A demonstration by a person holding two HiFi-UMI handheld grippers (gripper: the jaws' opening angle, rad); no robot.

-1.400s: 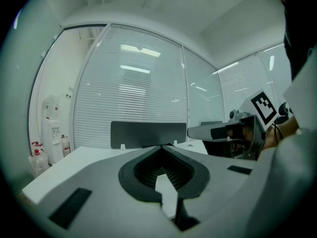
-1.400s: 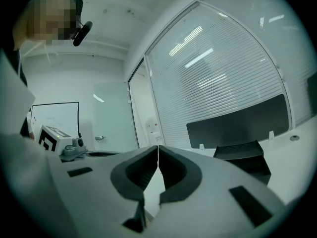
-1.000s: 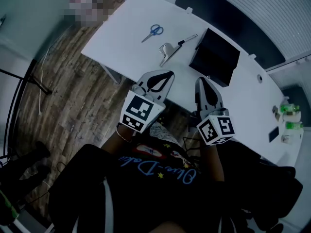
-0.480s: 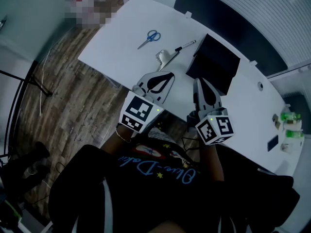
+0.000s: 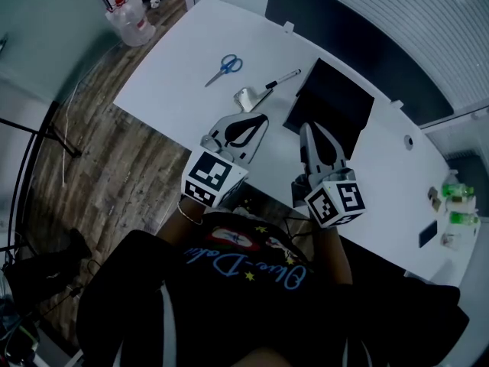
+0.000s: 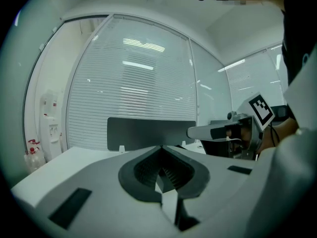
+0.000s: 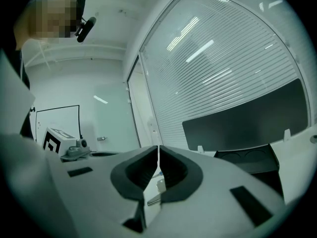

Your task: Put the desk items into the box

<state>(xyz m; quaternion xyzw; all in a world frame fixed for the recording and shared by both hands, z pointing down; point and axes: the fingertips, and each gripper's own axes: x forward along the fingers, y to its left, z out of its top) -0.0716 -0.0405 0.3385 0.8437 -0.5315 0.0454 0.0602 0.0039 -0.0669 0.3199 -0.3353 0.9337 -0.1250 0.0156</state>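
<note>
On the white desk (image 5: 183, 60) lie blue-handled scissors (image 5: 224, 66), a silver stapler-like item (image 5: 246, 98) and a black-and-white pen (image 5: 281, 78). An open black box (image 5: 330, 112) stands to their right. My left gripper (image 5: 256, 119) hangs at the desk's near edge just short of the silver item, jaws together and empty. My right gripper (image 5: 309, 128) is level with it at the box's near corner, jaws also closed on nothing. In the right gripper view the box (image 7: 250, 163) lies ahead to the right. In the left gripper view the shut tips (image 6: 162, 150) point over the desk.
A dark partition panel (image 5: 344, 33) runs along the desk's far edge. Small green-capped bottles (image 5: 455, 197) and a flat black item (image 5: 428, 234) sit at the desk's right end. Water jugs (image 5: 130, 17) stand on the wooden floor at upper left.
Both grippers have moved forward together toward the desk. The silver item and the box now lie closer to their tips. Neither jaw pair has changed.
</note>
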